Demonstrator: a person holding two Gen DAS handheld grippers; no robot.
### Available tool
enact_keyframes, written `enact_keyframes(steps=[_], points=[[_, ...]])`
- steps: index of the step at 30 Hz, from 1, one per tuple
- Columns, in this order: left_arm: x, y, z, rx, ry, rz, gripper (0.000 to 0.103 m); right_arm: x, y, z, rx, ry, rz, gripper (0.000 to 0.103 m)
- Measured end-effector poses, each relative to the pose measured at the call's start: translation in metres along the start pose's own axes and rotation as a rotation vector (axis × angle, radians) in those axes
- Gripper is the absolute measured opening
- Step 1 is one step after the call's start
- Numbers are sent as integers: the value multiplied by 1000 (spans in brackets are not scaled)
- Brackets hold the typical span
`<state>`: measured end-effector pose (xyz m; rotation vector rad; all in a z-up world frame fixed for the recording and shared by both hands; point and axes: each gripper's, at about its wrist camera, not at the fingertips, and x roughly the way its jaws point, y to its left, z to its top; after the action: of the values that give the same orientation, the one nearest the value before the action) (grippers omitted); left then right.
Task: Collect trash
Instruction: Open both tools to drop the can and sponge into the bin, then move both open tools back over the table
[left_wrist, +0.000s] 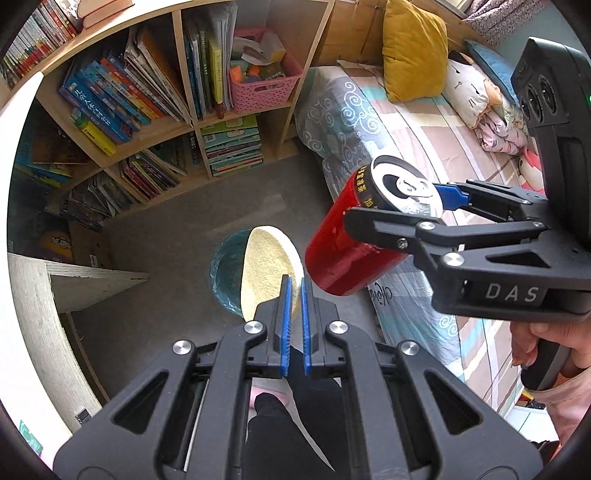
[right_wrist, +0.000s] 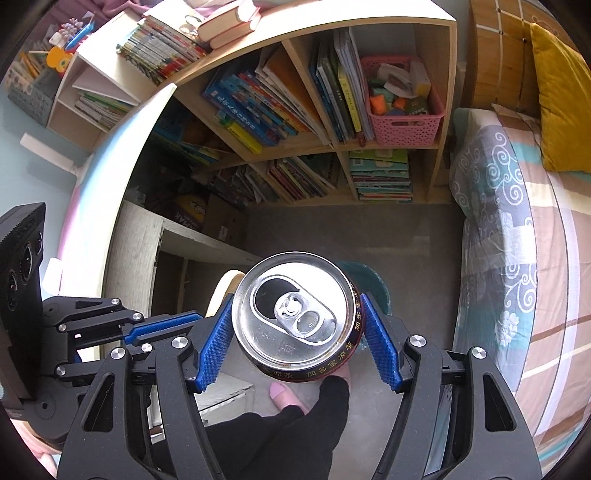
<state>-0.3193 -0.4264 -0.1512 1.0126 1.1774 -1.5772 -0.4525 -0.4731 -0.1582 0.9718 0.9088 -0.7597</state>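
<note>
Right gripper (right_wrist: 299, 339) jaws clamped on red can (right_wrist: 295, 317), blue pads against its sides, opened top facing camera. Left gripper (left_wrist: 294, 295) jaws clenched on thin yellow disc (left_wrist: 264, 269). Both above teal-lined bin (left_wrist: 227, 273) on floor.

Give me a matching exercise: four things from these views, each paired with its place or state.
Things:
1. red can
2. insole
3. pink basket
4. yellow cushion

Places or states:
A. on the bed
B. gripped between the left gripper's shut jaws
C. on a bookshelf
D. clamped by the right gripper

Pairs: 1-D, 2-B, 3-C, 4-A
</note>
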Motion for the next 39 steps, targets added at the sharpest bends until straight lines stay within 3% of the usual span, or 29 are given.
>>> enact_keyframes(steps=[8,9,11,12,21,39], points=[[1,1,3,-11,-5,22,6,6,0,0,-5,8,-1,68],[1,2,4,-14,-5,24,12,7,0,1,-2,11,0,69],[2,4,4,-19,-6,31,59,8,-3,2,15,8,-1,72],[0,5,4,-22,-16,36,64,8,-5,3,25,5,6,73],[-3,11,6,-31,-28,49,71,2,-13,8,49,-1,2,74],[-26,30,2,-63,-74,75,73,-4,0,16,29,-19,-4,74]])
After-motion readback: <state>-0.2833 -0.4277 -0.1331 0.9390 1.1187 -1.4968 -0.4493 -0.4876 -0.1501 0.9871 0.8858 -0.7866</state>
